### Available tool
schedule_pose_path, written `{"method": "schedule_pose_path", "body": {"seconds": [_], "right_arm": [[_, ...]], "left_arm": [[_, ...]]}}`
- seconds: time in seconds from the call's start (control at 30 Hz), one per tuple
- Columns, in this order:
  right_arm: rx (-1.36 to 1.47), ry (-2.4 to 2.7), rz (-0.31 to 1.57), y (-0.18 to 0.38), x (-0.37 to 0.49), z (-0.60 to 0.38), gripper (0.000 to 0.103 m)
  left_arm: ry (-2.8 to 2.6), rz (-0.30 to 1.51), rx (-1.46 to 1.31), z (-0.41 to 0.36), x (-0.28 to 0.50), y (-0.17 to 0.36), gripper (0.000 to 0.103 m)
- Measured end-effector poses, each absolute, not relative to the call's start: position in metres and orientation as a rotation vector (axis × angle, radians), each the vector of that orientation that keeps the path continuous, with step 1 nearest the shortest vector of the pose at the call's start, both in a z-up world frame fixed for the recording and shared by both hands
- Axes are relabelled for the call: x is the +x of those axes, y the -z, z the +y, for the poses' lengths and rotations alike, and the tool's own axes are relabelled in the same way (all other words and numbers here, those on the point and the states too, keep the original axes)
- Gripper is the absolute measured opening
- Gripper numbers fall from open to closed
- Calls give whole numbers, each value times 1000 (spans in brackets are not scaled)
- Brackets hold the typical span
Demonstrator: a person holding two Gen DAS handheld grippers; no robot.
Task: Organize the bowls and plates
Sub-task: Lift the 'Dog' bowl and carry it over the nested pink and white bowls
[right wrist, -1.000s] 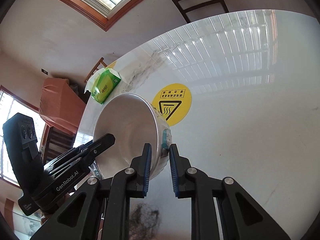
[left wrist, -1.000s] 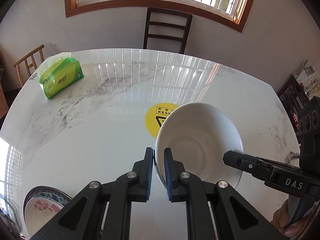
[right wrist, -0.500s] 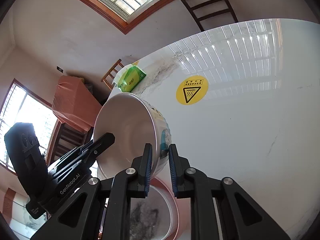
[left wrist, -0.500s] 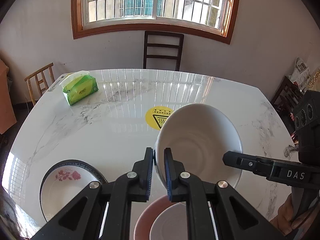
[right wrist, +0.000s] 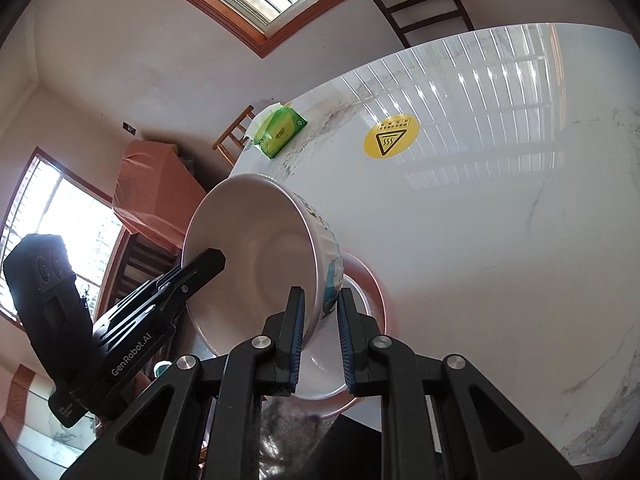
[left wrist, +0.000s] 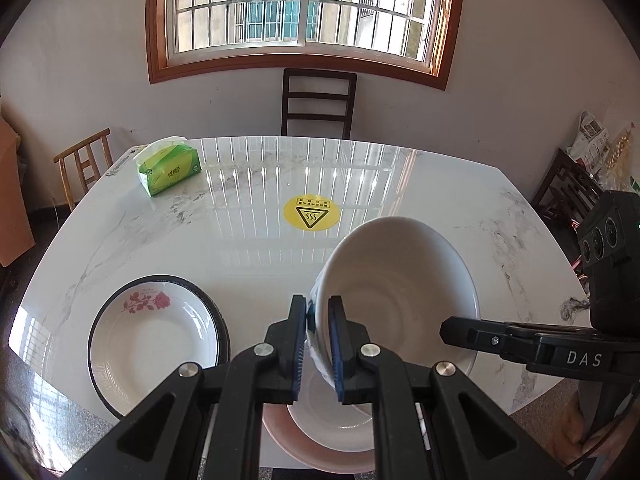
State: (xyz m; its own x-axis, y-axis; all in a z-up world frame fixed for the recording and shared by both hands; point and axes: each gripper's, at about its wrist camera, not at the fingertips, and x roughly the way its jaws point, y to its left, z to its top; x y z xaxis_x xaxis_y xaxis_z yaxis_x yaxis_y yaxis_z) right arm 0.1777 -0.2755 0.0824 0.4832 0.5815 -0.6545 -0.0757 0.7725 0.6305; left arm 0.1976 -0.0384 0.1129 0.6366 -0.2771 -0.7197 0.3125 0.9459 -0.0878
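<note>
Hovering empty bowl point(left wrist: 400, 292) over pink-rimmed plate point(left wrist: 320, 440)

This is the dining room of a home. A white marble-look table point(left wrist: 168, 240) fills the middle, with a dark wooden chair point(left wrist: 319, 104) pushed in at its far side, at twelve o'clock, and a lighter wooden chair point(left wrist: 82, 164) at ten o'clock. A wide barred window in a wooden frame point(left wrist: 304, 16) sits in the plain plastered wall above. On the table lie a green tissue pack point(left wrist: 170, 166) at eleven o'clock, a yellow hot-surface sticker point(left wrist: 311, 213) near the centre, and household crockery: a rose-patterned plate point(left wrist: 156, 344) at eight o'clock. Stacked newspapers point(left wrist: 592, 138) rest on dark furniture at two o'clock.
</note>
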Motion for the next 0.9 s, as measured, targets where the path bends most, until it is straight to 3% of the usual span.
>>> {"method": "schedule_pose_path", "body": {"seconds": [0.9], "right_arm": [[581,-406,1031,-69,154,-264,17]], "left_arm": [[333,928,2,-22,166,-77,11]]}}
